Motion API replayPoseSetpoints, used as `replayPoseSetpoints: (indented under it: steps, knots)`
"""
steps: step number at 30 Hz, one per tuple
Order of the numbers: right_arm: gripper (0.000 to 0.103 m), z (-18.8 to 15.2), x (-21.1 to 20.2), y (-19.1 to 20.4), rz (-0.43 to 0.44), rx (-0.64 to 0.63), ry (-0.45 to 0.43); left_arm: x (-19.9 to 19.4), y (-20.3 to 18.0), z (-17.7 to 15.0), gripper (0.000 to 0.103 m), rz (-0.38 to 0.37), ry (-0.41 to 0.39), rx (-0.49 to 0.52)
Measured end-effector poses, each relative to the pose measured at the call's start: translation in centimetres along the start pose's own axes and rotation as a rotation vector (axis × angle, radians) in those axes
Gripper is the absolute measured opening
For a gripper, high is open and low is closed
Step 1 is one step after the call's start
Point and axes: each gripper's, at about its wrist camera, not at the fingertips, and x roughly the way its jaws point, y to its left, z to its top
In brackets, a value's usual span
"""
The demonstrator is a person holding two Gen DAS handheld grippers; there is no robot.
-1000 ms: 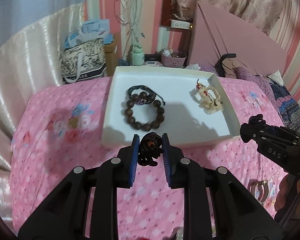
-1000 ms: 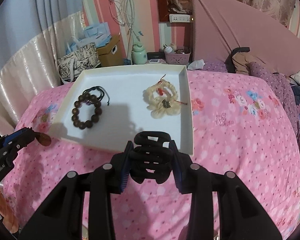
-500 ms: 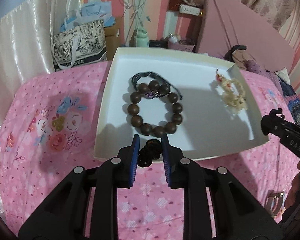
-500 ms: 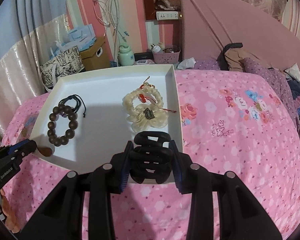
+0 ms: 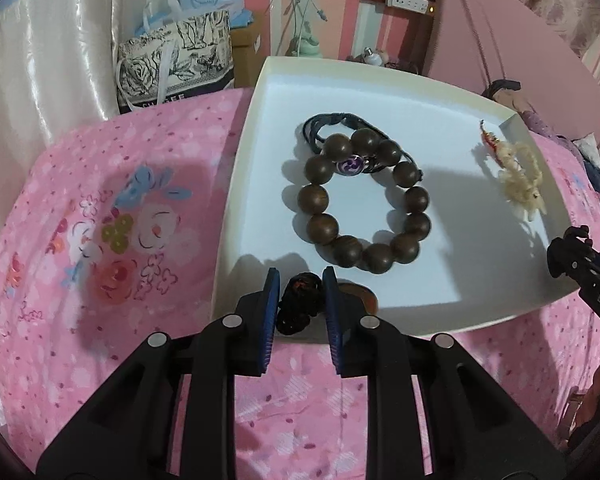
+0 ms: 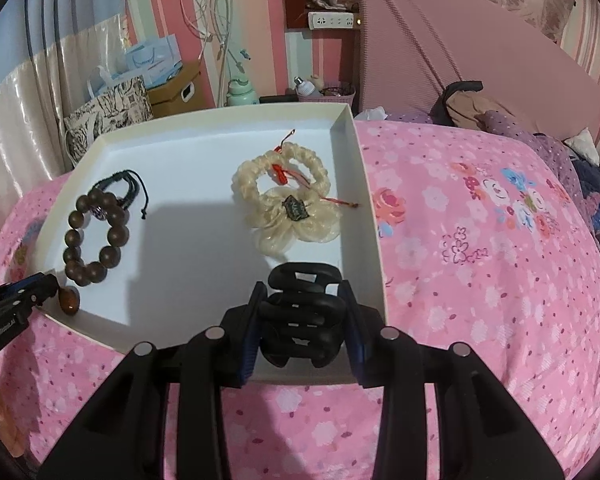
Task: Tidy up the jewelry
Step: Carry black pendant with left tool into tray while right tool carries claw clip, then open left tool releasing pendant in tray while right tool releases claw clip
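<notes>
We've got left gripper [image 5: 299, 304] fingers clamped on limp corded pendant [image 5: 300, 306], right gripper [image 6: 302, 322] fingers squeezing rigid hair claw [image 6: 302, 316] mid-body over tray [image 6: 364, 184].

Pendant [image 5: 365, 297] mostly hidden behind the left gripper [image 5: 299, 298]; gripper bodies cut off by frame edges

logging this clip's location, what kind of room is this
Most likely a bedroom. The white tray of jewelry sits on a bed with a pink floral bedspread, a padded pink headboard stands behind it, and a curtain hangs alongside.
</notes>
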Motion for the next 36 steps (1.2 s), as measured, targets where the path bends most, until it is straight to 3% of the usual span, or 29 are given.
replayPoseSetpoints:
  steps: [24,27,31,36]
  knots:
    - [0.039,-0.6,1.4,0.4,0.012,0.000,-0.014,-0.1,-0.2,-0.3,0.022,0.033,-0.054,0.017]
    - [0.059,-0.5,0.9,0.2,0.005,0.007,-0.043,-1.0,-0.3,-0.3,0.022,0.017,-0.063,0.020]
    - [0.060,-0.2,-0.5,0.0,0.034,0.016,-0.087,-2.5,-0.7,-0.2,0.032,0.002,-0.097,0.020]
    - [0.070,0.5,-3.8,-0.2,0.089,0.019,-0.158,-5.3,-0.7,0.0,0.064,-0.022,-0.146,0.003]
